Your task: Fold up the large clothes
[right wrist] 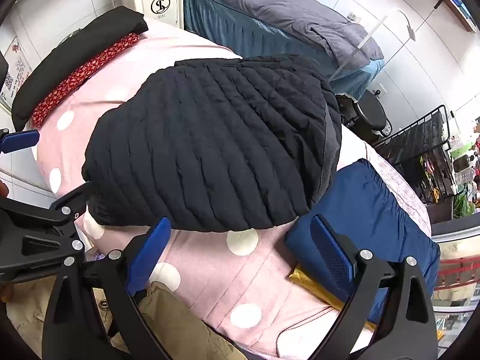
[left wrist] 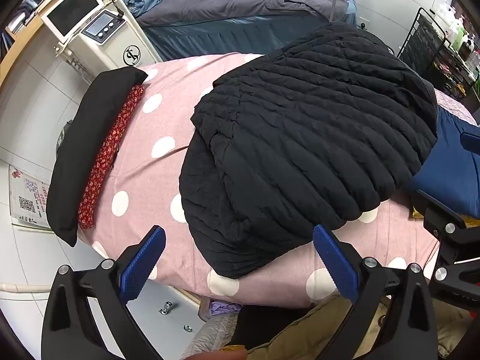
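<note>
**Inspector A:** We find the black quilted jacket (left wrist: 303, 138) lying on the pink polka-dot bed cover (left wrist: 156, 162), filling the centre and upper right of the left wrist view. It appears already doubled over on itself; a folded layer edge runs across its left half.

**Inspector B:** Agreed. In the right wrist view the jacket (right wrist: 210, 156) sits centre frame, its right edge overlapping a blue garment (right wrist: 369, 210). We judge its long axis to run from lower left to upper right in the left view, with the quilting ribs lying crosswise to it. Which end is the collar, we cannot tell.

**Inspector A:** State of the tongs: the left tongs (left wrist: 238, 258) stand wide apart, holding nothing, at the near hem. The right tongs (right wrist: 240, 246) are likewise spread and empty, just short of the jacket's near edge.

**Inspector B:** For the step in hand, we recommend that both tongs take the near hem at matching points, pinching every layer, then lift evenly and carry it along the long axis. Uneven grips would likely skew the puffy bundle.

**Inspector A:** Beyond it, a black and red floral cushion (left wrist: 99, 156) lies at the left edge of the bed.
</note>
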{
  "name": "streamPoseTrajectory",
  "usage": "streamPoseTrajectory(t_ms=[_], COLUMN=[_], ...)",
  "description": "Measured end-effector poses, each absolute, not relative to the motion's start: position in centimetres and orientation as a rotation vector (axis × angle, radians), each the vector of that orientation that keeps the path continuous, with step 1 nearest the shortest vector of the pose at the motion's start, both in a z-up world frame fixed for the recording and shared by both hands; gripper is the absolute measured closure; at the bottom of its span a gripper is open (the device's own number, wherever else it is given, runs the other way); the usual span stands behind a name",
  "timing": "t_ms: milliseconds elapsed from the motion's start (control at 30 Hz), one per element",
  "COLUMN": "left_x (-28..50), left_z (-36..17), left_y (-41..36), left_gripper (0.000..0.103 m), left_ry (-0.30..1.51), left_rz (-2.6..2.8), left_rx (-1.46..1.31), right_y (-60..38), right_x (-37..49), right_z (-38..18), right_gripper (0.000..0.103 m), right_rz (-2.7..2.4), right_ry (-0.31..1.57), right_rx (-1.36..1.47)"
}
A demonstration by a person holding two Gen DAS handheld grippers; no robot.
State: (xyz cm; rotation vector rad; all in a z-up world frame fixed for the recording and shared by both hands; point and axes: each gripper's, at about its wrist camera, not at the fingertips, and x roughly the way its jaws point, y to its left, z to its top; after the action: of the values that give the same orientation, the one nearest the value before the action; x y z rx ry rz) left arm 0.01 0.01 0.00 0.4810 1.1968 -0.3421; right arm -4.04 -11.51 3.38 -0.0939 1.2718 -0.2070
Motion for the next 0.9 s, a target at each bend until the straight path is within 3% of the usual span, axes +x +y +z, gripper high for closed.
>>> streamPoseTrajectory(t_ms=[900], left_x=[0.26], left_z=[-0.80], left_y=[0.32], left_gripper=[0.006], left_ry=[1.250], left_rz=[-0.328], left_rx=[0.488], right_y=[-11.54], right_x=[-4.36], right_z=[3.52], right_gripper=[0.010], right_rz=[-0.209], right_ry=[1.275], right_rx=[-0.095])
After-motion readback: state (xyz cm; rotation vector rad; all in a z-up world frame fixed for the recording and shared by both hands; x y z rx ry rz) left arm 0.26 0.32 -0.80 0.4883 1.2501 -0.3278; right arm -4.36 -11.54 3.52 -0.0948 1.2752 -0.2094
